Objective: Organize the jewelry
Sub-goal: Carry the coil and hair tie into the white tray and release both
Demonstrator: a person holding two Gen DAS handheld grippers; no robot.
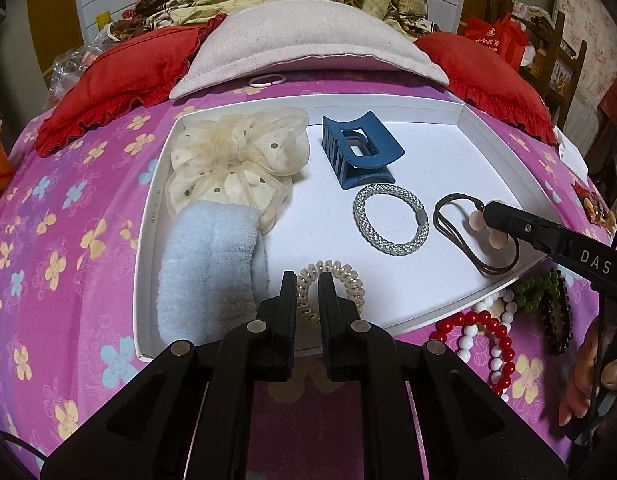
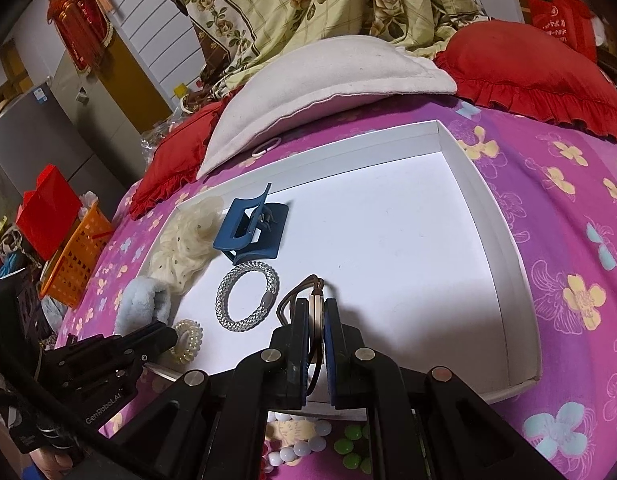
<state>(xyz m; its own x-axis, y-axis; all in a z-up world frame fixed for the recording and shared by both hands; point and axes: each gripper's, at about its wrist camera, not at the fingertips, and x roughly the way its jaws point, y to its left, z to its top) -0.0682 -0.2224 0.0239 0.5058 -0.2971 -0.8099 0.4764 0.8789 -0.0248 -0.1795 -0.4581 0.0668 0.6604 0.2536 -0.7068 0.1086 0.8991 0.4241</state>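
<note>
The brown hair tie with pink beads (image 1: 474, 236) lies at the tray's right side, at about four o'clock in the left wrist view, and the right gripper (image 2: 317, 312) has its fingers closed on it, the cords and a bead pinched between the pads. Just beside it at nine o'clock sits the silver braided hair tie (image 1: 391, 220), and beyond that, toward twelve, the blue claw clip (image 1: 358, 152).

The left gripper (image 1: 308, 284) is at the tray's near edge, at six o'clock, with its fingers almost shut, a narrow gap between them, above the clear spiral hair tie (image 1: 340, 276); I cannot tell whether the pads touch it. At nine o'clock of the spiral tie lies the light blue fluffy band (image 1: 206, 264), with the cream dotted scrunchie (image 1: 236, 156) behind it.

All of these rest in the white tray (image 1: 508, 152), on a pink flowered bedspread (image 1: 68, 240). Outside the tray's near right corner lie red, white and green bead bracelets (image 1: 492, 320). A grey pillow (image 1: 308, 44) and red cushions (image 1: 120, 80) lie beyond the tray at twelve o'clock.
</note>
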